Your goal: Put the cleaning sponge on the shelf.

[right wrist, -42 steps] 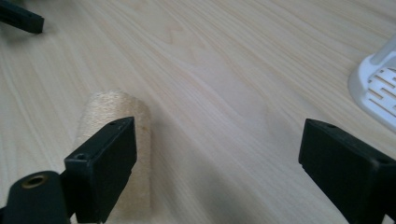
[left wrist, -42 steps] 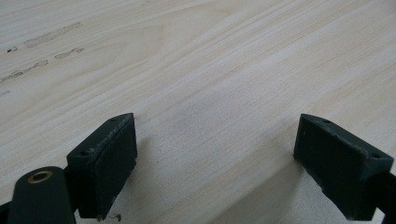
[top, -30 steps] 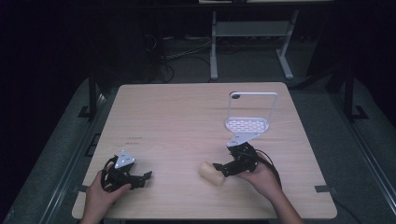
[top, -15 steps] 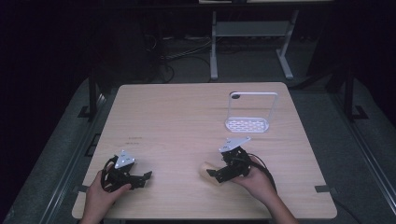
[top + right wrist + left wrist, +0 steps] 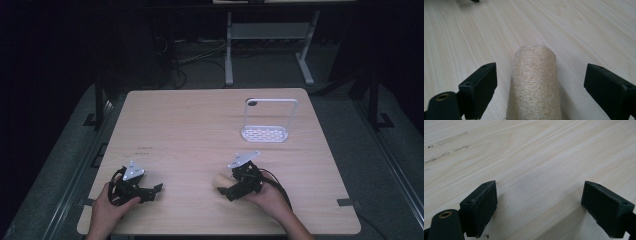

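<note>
Beige, rough-fibred: 1 cylindrical roll (image 5: 534,85) lies on the pale wooden table (image 5: 190,130) between the right gripper (image 5: 540,92)'s 2 spread jaws. The left gripper (image 5: 540,207) gapes, holding nothing. 1 white wire rack (image 5: 265,132) stands apart.

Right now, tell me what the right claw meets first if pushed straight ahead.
The right claw would meet the beige fibre roll, lying between its open jaws; beyond it, bare table.
</note>
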A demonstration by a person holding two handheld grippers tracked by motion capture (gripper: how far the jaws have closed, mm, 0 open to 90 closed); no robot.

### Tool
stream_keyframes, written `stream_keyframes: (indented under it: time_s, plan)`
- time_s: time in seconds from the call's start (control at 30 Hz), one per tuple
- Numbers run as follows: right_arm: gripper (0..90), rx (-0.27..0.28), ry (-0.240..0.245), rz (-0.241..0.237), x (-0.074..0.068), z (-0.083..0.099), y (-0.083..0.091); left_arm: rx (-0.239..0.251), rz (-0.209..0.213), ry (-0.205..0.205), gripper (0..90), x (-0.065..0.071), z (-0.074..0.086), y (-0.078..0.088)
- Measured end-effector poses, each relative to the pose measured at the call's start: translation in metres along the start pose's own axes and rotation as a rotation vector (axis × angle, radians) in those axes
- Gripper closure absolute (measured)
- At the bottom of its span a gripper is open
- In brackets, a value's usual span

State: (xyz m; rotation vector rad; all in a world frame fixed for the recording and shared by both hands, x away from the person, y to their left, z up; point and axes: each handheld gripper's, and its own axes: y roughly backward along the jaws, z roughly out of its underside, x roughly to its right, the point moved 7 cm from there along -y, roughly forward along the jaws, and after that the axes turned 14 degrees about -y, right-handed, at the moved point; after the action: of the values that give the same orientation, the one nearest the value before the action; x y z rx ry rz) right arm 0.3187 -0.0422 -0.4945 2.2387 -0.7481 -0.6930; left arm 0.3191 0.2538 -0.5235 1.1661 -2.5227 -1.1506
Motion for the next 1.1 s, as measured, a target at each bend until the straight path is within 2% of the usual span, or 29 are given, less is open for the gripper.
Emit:
stream_keyframes:
  time_s: [0.13,0.47,0.8,1.0,1.03,1.1]
  plan:
    - [11.1,-0.016,0.015,0.013,-0.001,0.003,-0.005,0.0,0.0,0.0,12.8,0.0,0.0,0.0]
    - [12.2,-0.041,0.016,0.023,-0.002,0.011,-0.013,0.0,0.0,0.0,12.8,0.0,0.0,0.0]
    - [13.7,-0.052,0.027,0.036,-0.001,0.013,-0.015,0.0,0.0,0.0,12.8,0.0,0.0,0.0]
    - [17.1,-0.058,0.034,0.037,-0.002,0.014,-0.015,0.0,0.0,0.0,12.8,0.0,0.0,0.0]
    - [21.3,-0.061,0.035,0.038,-0.001,0.014,-0.015,0.0,0.0,0.0,12.8,0.0,0.0,0.0]
    - [22.3,-0.057,0.033,0.039,-0.002,0.014,-0.014,0.0,0.0,0.0,12.8,0.0,0.0,0.0]
